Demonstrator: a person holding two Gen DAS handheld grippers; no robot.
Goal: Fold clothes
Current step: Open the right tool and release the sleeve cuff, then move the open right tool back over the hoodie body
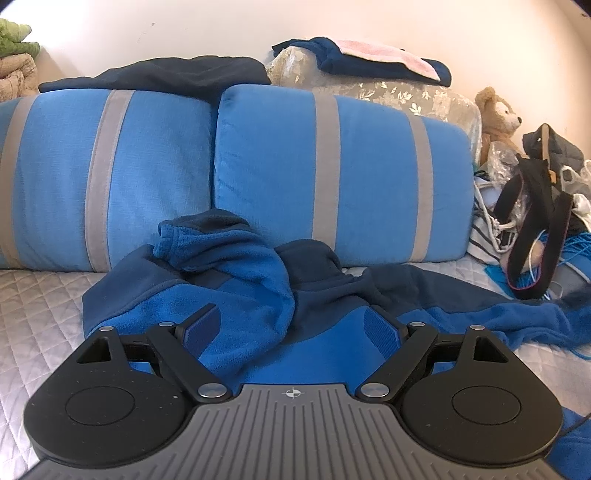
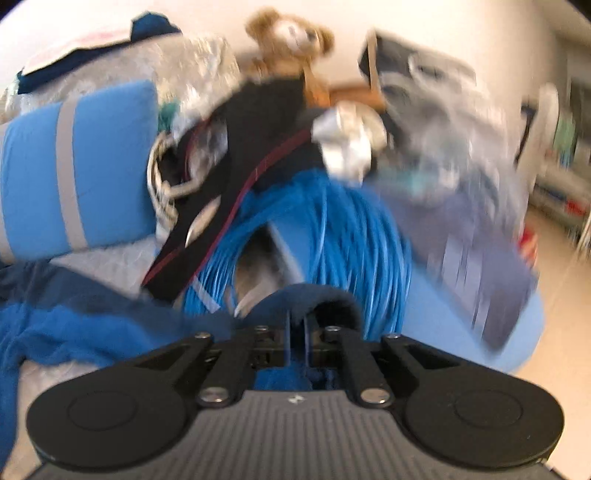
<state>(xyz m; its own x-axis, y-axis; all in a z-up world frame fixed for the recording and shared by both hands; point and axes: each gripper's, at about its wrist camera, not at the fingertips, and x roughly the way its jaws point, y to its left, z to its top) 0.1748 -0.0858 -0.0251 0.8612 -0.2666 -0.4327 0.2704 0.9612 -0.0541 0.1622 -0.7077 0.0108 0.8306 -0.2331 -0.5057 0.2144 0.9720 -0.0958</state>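
Left tool (image 1: 291, 325) gaping above crumpled fleece jacket (image 1: 251, 295), holding nothing | my right tool (image 2: 295, 332) clamped on jacket's sleeve cuff, ready to spread it.

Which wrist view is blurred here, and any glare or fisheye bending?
Right wrist view: heavy motion smear across the teddy bear and blue cable coil; only the right gripper is crisp. Left wrist view: sharp, evenly lit; striped cushions bow at the edges, upper wall washed out.
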